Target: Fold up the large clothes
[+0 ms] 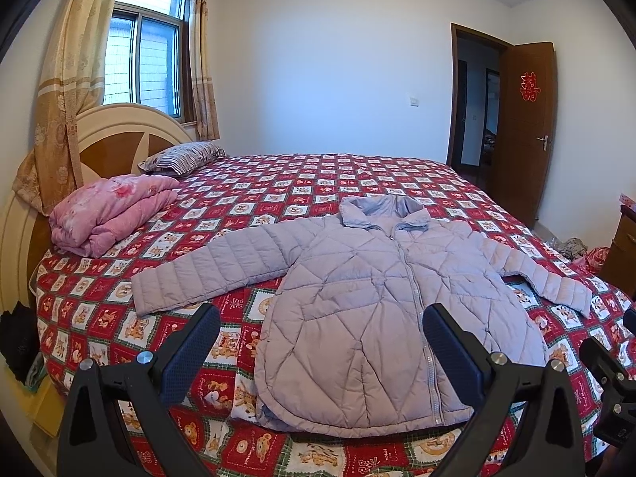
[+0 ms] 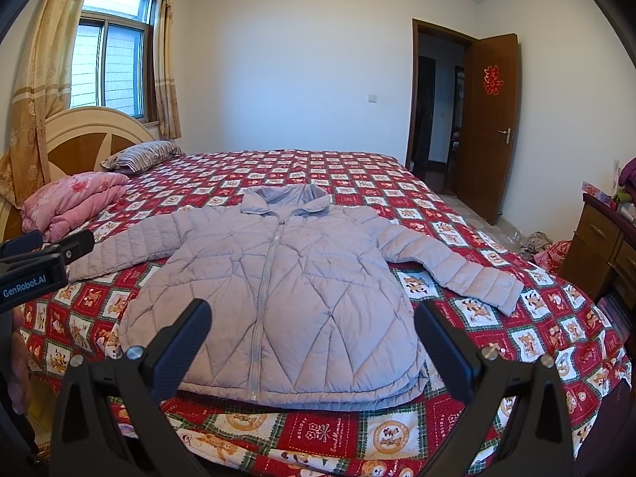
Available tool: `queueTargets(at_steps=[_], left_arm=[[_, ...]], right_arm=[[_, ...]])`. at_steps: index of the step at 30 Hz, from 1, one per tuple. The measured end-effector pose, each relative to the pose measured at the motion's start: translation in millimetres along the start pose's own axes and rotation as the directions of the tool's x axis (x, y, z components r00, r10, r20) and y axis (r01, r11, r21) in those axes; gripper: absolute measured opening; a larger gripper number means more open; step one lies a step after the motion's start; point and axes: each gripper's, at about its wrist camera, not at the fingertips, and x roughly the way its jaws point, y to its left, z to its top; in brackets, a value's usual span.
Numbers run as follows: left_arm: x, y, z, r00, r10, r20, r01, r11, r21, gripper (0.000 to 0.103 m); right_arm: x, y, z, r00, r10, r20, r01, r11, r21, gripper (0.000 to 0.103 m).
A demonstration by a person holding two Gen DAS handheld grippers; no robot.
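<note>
A lilac quilted puffer jacket (image 1: pixel 365 302) lies flat and zipped on the bed, front up, collar away from me, both sleeves spread out; it also shows in the right wrist view (image 2: pixel 278 298). My left gripper (image 1: pixel 322 326) is open and empty, held above the jacket's near hem at its left part. My right gripper (image 2: pixel 314 318) is open and empty, held above the hem near the jacket's middle. The left gripper's body (image 2: pixel 35 266) shows at the left edge of the right wrist view. The right gripper's body (image 1: pixel 608 373) shows at the right edge of the left wrist view.
The bed (image 1: pixel 357 175) carries a red patterned quilt. A folded pink blanket (image 1: pixel 107 210) and a striped pillow (image 1: pixel 183 157) lie by the headboard at left. A wooden dresser (image 2: pixel 604 246) and floor clutter (image 2: pixel 544 246) stand at right, near an open door (image 2: pixel 489 127).
</note>
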Motion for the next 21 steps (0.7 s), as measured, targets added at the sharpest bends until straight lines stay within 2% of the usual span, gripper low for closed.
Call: queueTargets(at_steps=[21], left_arm=[[2.1,7.6,1.6,1.000,0.008,0.002,-0.008,1.000,-0.007,0.102]], right_arm=[[0.9,2.6,-3.7,1.000,0.002,-0.006,-0.002,1.000,0.002,0.103]])
